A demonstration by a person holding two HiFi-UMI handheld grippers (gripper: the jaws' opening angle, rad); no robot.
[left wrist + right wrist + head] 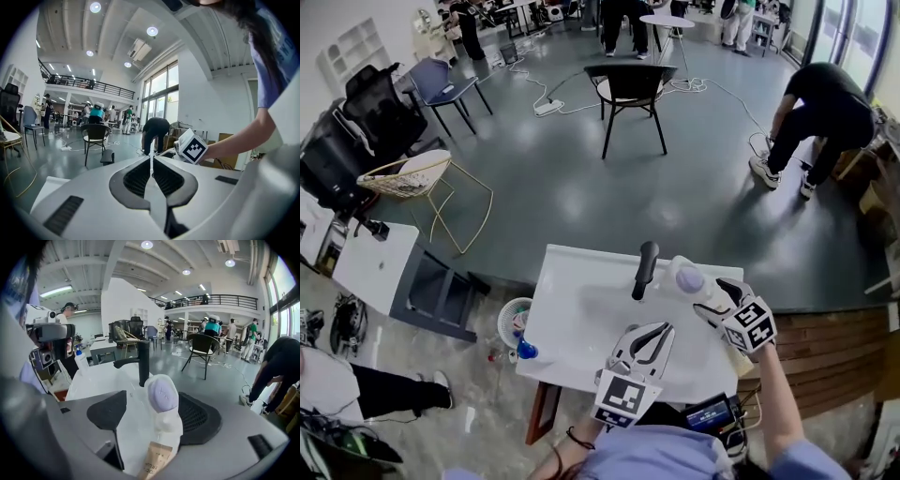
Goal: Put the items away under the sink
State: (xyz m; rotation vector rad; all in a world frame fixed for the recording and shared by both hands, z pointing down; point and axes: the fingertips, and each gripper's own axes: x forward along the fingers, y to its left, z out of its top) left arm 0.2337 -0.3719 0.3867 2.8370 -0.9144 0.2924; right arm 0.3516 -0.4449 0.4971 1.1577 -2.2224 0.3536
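count of grippers is two: left gripper (151, 160) at bottom centre of the head view, right gripper (712, 300) just right of it. there is also one white bottle (157, 432) with a lilac cap, one black faucet (143, 363), one white sink (572, 323), and one blue-capped bottle (526, 350) at the sink's left edge, lower left of centre in the head view. the left gripper's jaws are pressed together with nothing between them. the right gripper's jaws are spread wide and the white bottle sits between them, filling the middle of the right gripper view; the pads do not visibly squeeze it. in the head view the white bottle is just right of the faucet, at the sink's far edge.
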